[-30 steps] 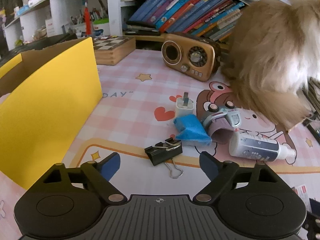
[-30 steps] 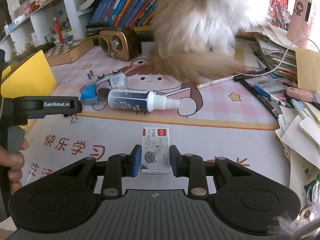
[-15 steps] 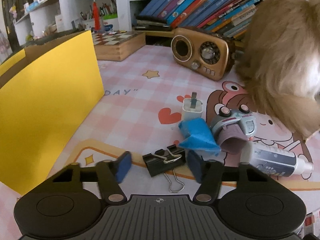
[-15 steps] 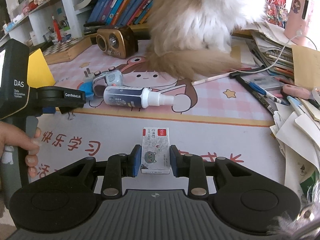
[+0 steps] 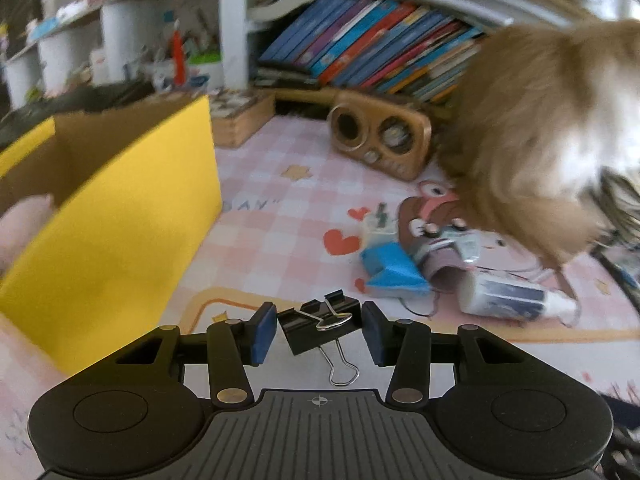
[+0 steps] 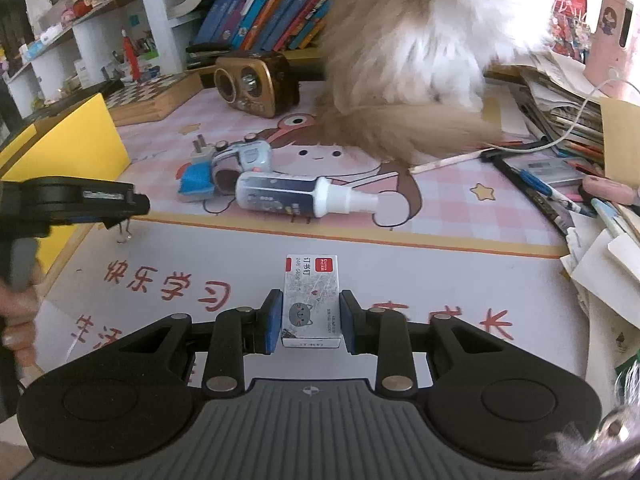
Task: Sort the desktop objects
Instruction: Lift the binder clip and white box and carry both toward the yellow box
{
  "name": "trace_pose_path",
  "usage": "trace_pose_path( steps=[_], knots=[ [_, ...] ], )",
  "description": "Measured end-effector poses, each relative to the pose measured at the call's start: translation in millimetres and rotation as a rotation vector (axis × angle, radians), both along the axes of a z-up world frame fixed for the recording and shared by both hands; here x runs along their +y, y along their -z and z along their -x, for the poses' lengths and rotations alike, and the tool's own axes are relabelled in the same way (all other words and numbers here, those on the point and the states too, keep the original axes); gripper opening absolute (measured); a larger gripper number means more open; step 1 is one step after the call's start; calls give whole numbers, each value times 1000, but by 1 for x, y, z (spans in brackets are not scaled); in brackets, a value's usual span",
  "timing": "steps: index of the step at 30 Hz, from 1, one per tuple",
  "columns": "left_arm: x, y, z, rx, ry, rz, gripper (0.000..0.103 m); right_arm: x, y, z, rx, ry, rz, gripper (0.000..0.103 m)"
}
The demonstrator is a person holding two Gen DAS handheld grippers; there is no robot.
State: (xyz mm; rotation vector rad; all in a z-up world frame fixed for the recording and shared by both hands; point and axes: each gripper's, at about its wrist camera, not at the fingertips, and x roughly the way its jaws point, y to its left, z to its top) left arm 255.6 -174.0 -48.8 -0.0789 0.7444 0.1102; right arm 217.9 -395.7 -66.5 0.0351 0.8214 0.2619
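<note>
Left gripper (image 5: 319,332) lifted, seemingly tilted down.

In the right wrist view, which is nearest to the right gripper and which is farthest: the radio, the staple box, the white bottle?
1. Staple box: held between the right gripper's pads.
2. White bottle: lying on its side, mid-mat, straight ahead.
3. Radio: at the back, left of centre, before the books.

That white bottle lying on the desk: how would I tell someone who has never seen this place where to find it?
Start at the gold radio before the books. Nearer you, a small heap lies on the pink mat. The white bottle lies on its side at the heap's front, the only thing there with a dark label and a nozzle.
</note>
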Motion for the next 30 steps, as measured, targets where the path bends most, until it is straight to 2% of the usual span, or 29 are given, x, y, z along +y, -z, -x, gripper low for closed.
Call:
trace_pose_path(
  steps=[8, 20, 30],
  knots=[
    [-4, -25, 39, -57, 134, -23, 45, 12, -3, 7, -7, -5, -11, 28],
    [22, -50, 84, -93, 158, 19, 45, 33, -32, 33, -44, -26, -49, 28],
    [49, -48, 119, -96, 170, 52, 45, 60, -40, 66, -59, -28, -29, 28]
  ],
)
